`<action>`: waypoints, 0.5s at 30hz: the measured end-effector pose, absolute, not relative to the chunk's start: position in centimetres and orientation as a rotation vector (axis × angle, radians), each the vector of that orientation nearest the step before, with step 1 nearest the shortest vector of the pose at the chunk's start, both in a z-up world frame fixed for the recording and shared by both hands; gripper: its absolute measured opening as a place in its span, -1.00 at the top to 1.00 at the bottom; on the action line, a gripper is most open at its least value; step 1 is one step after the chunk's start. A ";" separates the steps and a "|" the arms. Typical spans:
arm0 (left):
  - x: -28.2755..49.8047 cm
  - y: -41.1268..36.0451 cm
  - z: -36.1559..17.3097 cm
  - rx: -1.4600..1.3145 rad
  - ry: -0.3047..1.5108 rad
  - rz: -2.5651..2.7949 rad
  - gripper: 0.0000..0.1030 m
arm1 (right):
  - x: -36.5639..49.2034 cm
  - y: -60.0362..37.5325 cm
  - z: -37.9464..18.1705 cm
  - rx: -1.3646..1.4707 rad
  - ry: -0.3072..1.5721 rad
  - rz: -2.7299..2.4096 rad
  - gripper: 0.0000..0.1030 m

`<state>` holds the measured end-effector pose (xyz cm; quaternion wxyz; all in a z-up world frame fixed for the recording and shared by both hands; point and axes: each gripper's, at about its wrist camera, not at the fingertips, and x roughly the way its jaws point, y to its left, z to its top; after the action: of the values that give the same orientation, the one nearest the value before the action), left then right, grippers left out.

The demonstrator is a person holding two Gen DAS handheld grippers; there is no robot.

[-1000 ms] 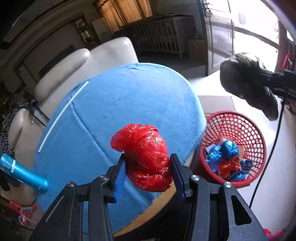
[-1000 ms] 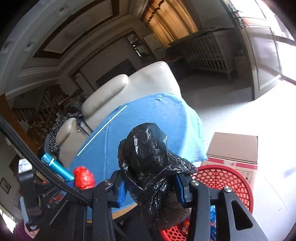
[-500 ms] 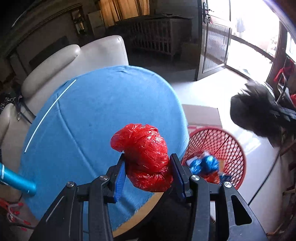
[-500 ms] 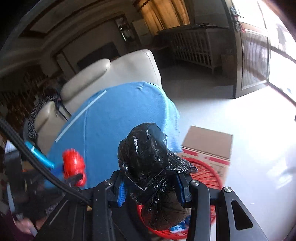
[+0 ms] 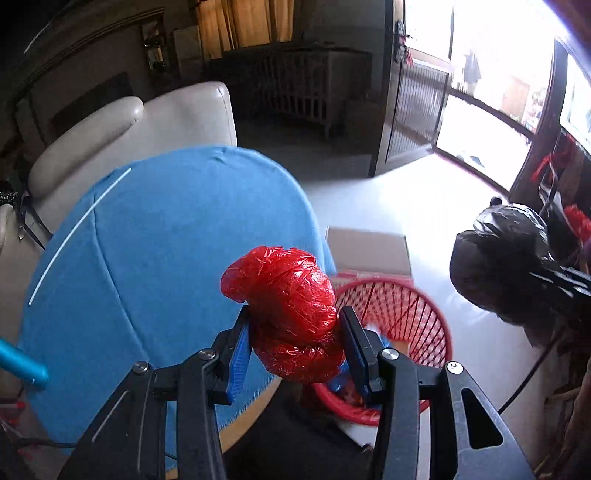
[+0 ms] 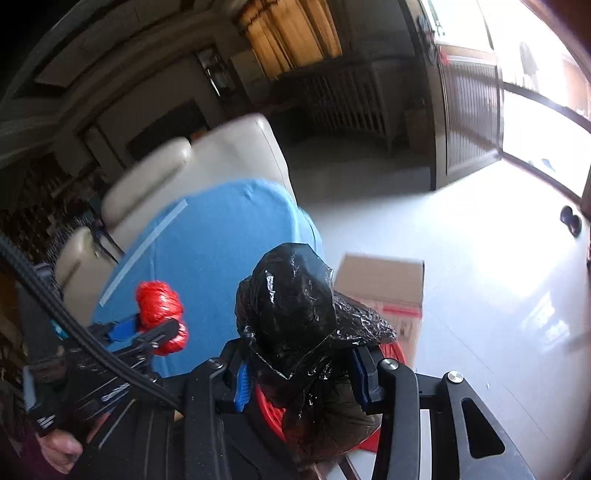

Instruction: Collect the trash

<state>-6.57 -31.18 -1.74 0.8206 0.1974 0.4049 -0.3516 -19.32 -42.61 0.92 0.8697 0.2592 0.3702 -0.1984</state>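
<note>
Since the basket (image 5: 413, 314) waits below, the left gripper (image 5: 293, 338) clamps the red wad (image 5: 284, 314) (crumpled plastic) while the right gripper (image 6: 301, 365) pinches the black wad (image 6: 295, 314), both poised for dropping.

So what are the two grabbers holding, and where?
Left gripper squeezes the red bag wad around its lower middle; right gripper squeezes the black bag wad likewise.

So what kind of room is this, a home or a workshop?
Most likely a home living room: a cream armchair, a table under blue cloth, curtains and a door opening outdoors.
</note>
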 end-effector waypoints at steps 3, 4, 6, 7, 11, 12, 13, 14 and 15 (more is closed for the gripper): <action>-6.9 -31.0 -3.1 0.430 0.874 -0.748 0.07 | -19.7 -43.2 -1.4 0.595 0.810 -0.415 0.13; -7.1 -30.9 -3.7 0.435 0.876 -0.752 0.07 | -19.9 -43.3 -1.9 0.605 0.820 -0.419 0.13; -8.1 -30.6 -5.2 0.456 0.881 -0.776 0.07 | -20.1 -43.6 -3.2 0.624 0.850 -0.422 0.13; -8.6 -30.6 -5.9 0.472 0.890 -0.791 0.07 | -20.1 -43.7 -3.6 0.636 0.859 -0.418 0.13; -10.1 -30.6 -7.6 0.524 0.899 -0.820 0.07 | -20.1 -43.4 -3.8 0.661 0.854 -0.385 0.13; -10.1 -30.5 -7.5 0.523 0.891 -0.815 0.07 | -20.0 -43.8 -3.9 0.657 0.848 -0.381 0.13; -9.9 -30.2 -7.1 0.512 0.875 -0.800 0.07 | -20.1 -43.6 -3.8 0.652 0.842 -0.379 0.13; -9.7 -29.9 -6.6 0.493 0.856 -0.784 0.07 | -20.2 -43.6 -3.9 0.649 0.839 -0.381 0.13; -9.5 -29.5 -6.1 0.477 0.840 -0.773 0.07 | -20.1 -43.5 -4.3 0.648 0.836 -0.386 0.13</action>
<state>-9.52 -29.49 -6.11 0.8147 0.2235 0.3938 -0.3624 -20.10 -43.46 -4.32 0.8457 0.3071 0.3963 -0.1830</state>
